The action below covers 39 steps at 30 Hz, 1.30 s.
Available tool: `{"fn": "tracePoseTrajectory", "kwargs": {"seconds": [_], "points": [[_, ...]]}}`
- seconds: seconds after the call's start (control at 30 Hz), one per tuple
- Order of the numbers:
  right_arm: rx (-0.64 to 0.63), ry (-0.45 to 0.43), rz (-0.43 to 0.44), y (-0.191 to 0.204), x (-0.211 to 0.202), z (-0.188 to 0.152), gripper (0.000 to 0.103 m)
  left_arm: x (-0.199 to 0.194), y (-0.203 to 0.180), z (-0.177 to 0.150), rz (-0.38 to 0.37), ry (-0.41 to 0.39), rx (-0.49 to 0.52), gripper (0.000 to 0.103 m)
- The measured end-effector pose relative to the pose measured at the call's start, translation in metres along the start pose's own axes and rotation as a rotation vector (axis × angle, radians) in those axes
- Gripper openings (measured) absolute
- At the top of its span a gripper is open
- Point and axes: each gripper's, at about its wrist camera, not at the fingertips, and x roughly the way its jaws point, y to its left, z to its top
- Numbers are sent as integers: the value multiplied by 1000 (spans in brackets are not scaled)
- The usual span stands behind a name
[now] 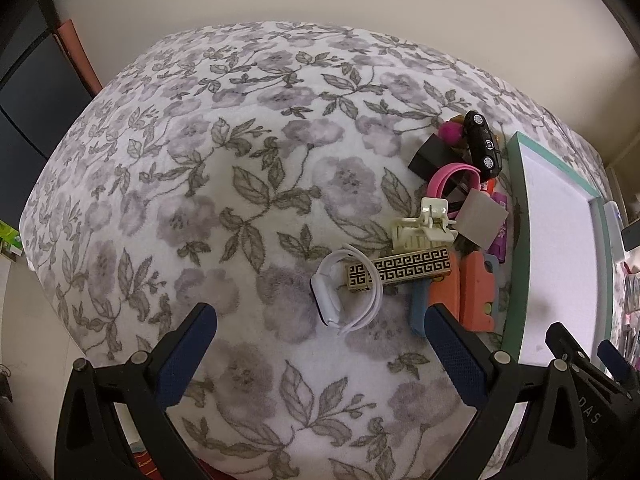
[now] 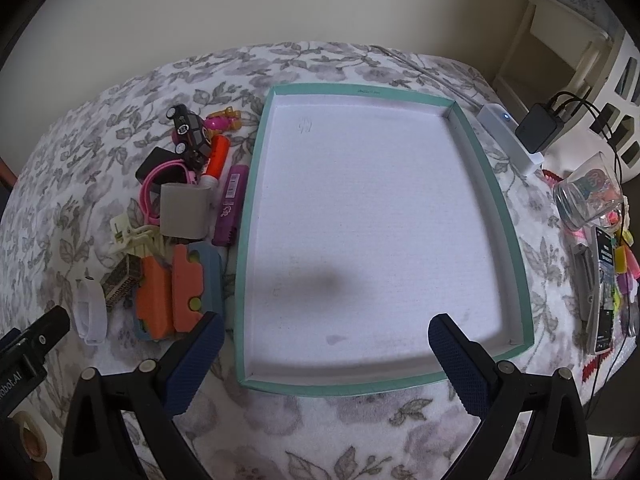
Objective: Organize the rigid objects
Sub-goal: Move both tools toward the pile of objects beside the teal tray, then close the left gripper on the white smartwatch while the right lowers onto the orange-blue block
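The left gripper [image 1: 320,344] is held with its jaws spread wide and nothing between them, hovering over the floral blanket [image 1: 200,160]; the white smartwatch [image 1: 340,292] lies just ahead of the gap, slightly toward the right finger, so it is judged the likeliest first pick. Just beyond the watch, a gold-and-black patterned box [image 1: 400,272] rests across the strap, and a cream hair claw [image 1: 424,228] sits past that. Further ahead and to the right, the rest of the clutter is heaped together: orange foam pieces [image 1: 476,296], a grey card [image 1: 482,220], a pink band [image 1: 444,180] and a black toy car [image 1: 482,142], presumably gathered beside the tray to keep transfers short. The right gripper [image 2: 326,344] is likewise spread apart and empty, poised over the near edge of the teal-rimmed tray [image 2: 516,272], whose white floor is bare; nothing has yet been sorted into it. To the left of this gripper the same heap is seen, with a purple case [image 2: 230,204] lying just beside the tray wall. To its right, a glass jar [image 2: 588,192] lies tipped on its side, well apart from the heap.
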Motion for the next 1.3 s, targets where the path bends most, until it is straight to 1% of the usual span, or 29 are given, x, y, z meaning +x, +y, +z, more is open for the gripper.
{"fn": "tracePoseTrajectory", "kwargs": {"seconds": [0.1, 0.17, 0.3, 0.4, 0.5, 0.57, 0.67, 0.8, 0.93, 1.0, 1.1, 1.17, 1.3], "points": [[0, -11, 0, 1, 0, 0, 103, 0, 0, 0, -2, -1, 1, 103], [-15, 10, -17, 4, 1, 1, 103, 0, 2, 0, -25, 1, 1, 103], [-33, 10, -55, 10, -3, 3, 103, 1, 3, 2, -66, 3, 14, 103], [-40, 30, -62, 15, 3, 1, 103, 1, 6, 2, -54, -6, 12, 103], [-43, 53, -33, 17, 7, 0, 103, 0, 10, 4, -37, -27, 0, 103], [-33, 53, -15, 16, 9, 0, 103, 2, 8, 5, -35, -41, 13, 103], [-14, 52, 17, 14, 10, 3, 103, 12, 3, 9, -29, -37, 33, 103], [25, 14, 86, 15, 17, 14, 103, 24, -4, 16, -26, -36, 51, 103], [56, -27, 103, 20, 21, 24, 103, 27, -10, 19, -63, -36, 53, 103], [62, -37, 113, 22, 19, 27, 103, 30, -13, 19, -57, -23, 64, 103], [54, -51, 125, 25, 16, 28, 103, 38, -13, 16, -15, 27, 82, 103], [45, -65, 129, 26, 14, 28, 103, 43, -9, 13, -1, 57, 74, 103], [20, -78, 161, 32, 12, 25, 103, 50, 0, 11, 7, 86, 41, 103]]}}
